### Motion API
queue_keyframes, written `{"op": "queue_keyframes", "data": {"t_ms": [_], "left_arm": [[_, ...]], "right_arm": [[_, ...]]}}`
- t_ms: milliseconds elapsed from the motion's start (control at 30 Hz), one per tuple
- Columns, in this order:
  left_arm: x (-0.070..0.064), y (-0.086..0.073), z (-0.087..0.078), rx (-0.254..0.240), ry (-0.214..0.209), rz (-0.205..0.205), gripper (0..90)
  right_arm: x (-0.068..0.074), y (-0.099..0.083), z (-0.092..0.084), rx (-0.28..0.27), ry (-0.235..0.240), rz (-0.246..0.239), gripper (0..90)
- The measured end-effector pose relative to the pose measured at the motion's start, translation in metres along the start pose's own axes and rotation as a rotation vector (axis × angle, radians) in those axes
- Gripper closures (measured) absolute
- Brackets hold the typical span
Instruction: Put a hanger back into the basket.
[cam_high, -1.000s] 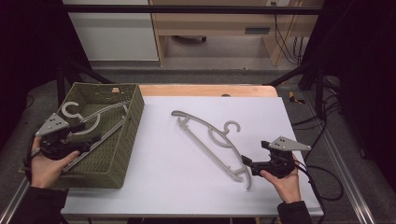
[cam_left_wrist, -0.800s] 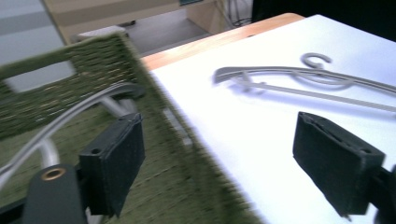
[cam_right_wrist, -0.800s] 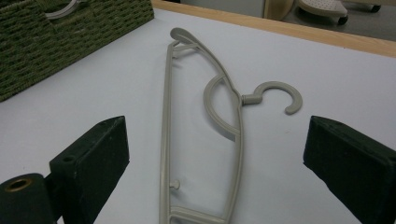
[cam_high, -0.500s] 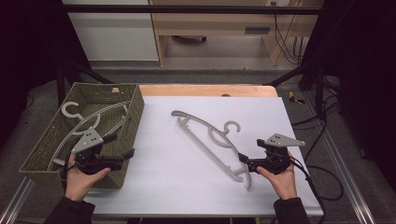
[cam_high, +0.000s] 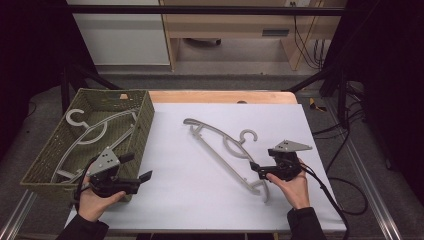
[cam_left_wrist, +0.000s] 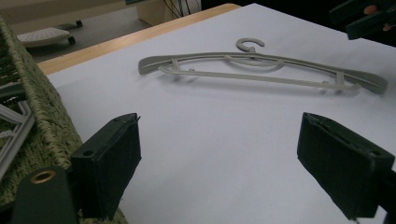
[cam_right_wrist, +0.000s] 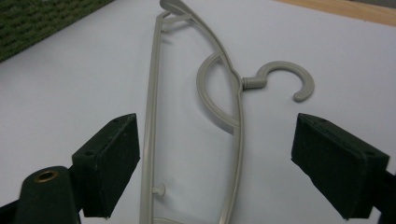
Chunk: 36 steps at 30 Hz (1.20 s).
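Hanger lay flat on the white table, right of the basket. Right gripper sat at the hanger's near end, jaws apart and just closing in, hanger between them but not pinched. Left gripper released, holding nothing, just beside the basket's near corner, well apart from the hanger.

A grey hanger lies centre frame; the right gripper sits at its lower end, jaws apart.
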<state>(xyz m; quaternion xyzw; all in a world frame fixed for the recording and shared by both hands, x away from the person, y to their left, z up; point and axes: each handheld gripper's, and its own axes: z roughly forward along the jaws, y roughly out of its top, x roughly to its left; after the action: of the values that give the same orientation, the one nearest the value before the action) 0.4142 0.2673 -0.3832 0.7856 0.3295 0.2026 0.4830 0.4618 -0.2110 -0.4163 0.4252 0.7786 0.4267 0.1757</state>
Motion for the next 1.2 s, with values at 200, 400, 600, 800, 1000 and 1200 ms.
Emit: {"op": "queue_keyframes", "data": {"t_ms": [200,400,600,800,1000,1200], "left_arm": [[-0.004,-0.002,0.004,0.018,-0.006,0.013,13.1],[-0.003,-0.003,0.007,0.029,-0.012,0.013,13.1],[-0.004,-0.002,0.006,0.023,-0.017,0.020,12.9],[-0.004,-0.002,0.005,0.021,-0.016,0.018,13.0],[-0.004,-0.002,0.005,0.023,-0.018,0.018,13.2],[-0.003,-0.002,0.004,0.023,-0.016,0.013,13.3]], "right_arm": [[-0.001,-0.004,0.016,0.076,-0.037,-0.008,20.9],[-0.001,-0.009,0.030,0.141,-0.066,-0.026,31.2],[-0.002,-0.015,0.042,0.219,-0.063,-0.026,44.1],[-0.006,-0.020,0.046,0.271,-0.078,0.016,58.4],[-0.005,-0.022,0.051,0.302,-0.083,0.011,69.6],[-0.007,-0.024,0.053,0.312,-0.112,0.004,77.2]]}}
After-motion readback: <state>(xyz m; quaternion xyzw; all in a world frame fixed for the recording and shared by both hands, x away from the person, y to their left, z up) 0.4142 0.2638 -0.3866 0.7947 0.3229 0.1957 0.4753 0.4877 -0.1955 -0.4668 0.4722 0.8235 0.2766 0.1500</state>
